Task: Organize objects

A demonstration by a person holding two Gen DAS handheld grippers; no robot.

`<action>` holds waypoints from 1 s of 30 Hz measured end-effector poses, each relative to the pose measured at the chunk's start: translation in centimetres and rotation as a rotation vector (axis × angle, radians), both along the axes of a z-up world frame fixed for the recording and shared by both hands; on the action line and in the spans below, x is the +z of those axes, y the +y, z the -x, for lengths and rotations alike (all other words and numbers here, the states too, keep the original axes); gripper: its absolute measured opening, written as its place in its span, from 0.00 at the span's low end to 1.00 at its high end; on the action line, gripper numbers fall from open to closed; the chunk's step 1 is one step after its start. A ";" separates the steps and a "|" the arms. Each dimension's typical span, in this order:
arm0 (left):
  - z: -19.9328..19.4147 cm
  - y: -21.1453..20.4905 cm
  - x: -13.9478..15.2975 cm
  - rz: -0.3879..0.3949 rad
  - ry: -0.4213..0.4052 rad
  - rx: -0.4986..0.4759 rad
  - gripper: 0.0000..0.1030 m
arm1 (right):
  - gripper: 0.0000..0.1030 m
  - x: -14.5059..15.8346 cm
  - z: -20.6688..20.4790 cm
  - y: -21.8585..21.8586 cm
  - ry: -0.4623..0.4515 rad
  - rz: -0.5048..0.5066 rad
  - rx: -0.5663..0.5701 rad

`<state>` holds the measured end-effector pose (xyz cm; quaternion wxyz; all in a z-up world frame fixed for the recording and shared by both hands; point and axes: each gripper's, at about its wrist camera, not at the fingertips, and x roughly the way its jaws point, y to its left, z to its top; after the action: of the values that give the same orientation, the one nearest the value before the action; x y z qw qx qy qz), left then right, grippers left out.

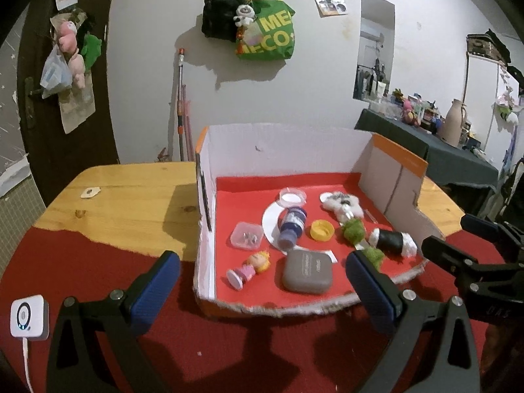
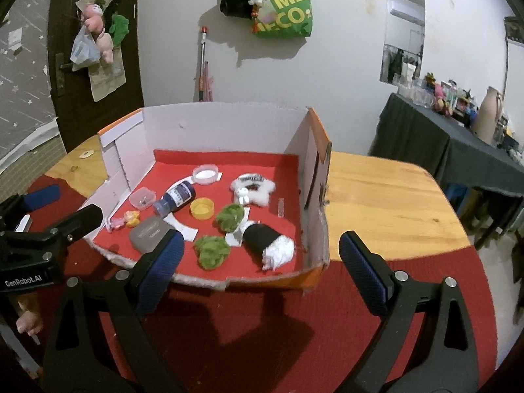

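Observation:
A cut-open cardboard box (image 1: 281, 144) (image 2: 222, 127) with a red floor stands on the table and holds several small things: a grey case (image 1: 306, 271) (image 2: 149, 232), a blue bottle (image 1: 292, 226) (image 2: 177, 196) lying on its side, a yellow cap (image 1: 322, 230) (image 2: 202, 208), a small doll (image 1: 250, 267) (image 2: 126, 220), a clear small box (image 1: 246, 235) (image 2: 141, 198), green fluffy balls (image 1: 353, 231) (image 2: 211, 251), a black-and-white plush roll (image 1: 393, 242) (image 2: 267, 240) and a white plush (image 1: 342, 204) (image 2: 252, 188). My left gripper (image 1: 262, 281) is open and empty in front of the box. My right gripper (image 2: 260, 263) is open and empty at the box's near right corner.
The box sits on a wooden table (image 1: 131, 196) (image 2: 386, 203) partly covered by a red cloth (image 1: 213, 344) (image 2: 262, 327). A white device (image 1: 28, 316) with a cable lies at the near left. A dark side table (image 2: 442, 144) with clutter stands at the right.

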<state>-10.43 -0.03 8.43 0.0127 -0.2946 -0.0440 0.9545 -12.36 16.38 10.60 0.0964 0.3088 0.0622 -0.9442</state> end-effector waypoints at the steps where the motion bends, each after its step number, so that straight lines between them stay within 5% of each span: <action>1: -0.3 0.1 -0.1 0.000 -0.006 -0.005 1.00 | 0.94 -0.2 -0.3 0.1 -0.011 0.002 -0.004; 11: -2.0 1.3 -2.8 0.062 -0.129 -0.008 1.00 | 0.94 -3.1 -2.0 0.4 -0.152 0.028 -0.029; 21: -0.9 1.3 -6.9 0.034 -0.298 0.008 1.00 | 0.94 -6.6 -1.2 0.7 -0.278 -0.034 -0.107; 30: -0.9 1.4 -7.2 0.041 -0.308 0.031 1.00 | 0.98 -6.8 -1.5 1.0 -0.286 -0.047 -0.148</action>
<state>-9.56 1.38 1.23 -0.0150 -0.4368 -0.0302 0.8989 -10.89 17.41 3.84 0.0270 0.4461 0.0468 -0.8933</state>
